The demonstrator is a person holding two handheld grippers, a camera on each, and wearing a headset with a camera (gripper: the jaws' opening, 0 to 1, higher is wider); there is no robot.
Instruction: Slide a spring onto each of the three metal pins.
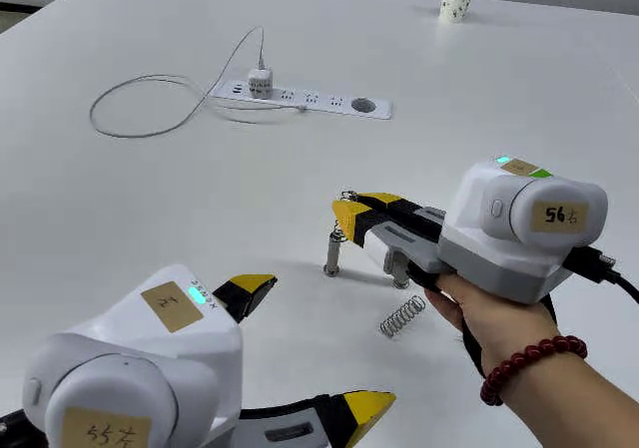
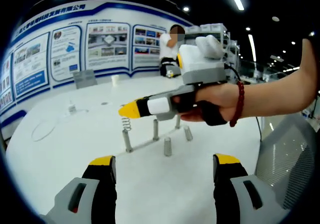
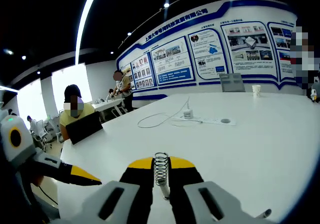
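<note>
Spring (image 3: pixel 160 171) clamped in the right claw (image 3: pixel 160 162), poised over a metal pin (image 2: pixel 128 141) (left claw (image 2: pixel 165 160) apart, idle); a tilted approach could snag the coils and topple the pin.

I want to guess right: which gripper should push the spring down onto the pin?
The right gripper: it pinches the spring, right over the pin. The left gripper hangs open, farther back.
</note>
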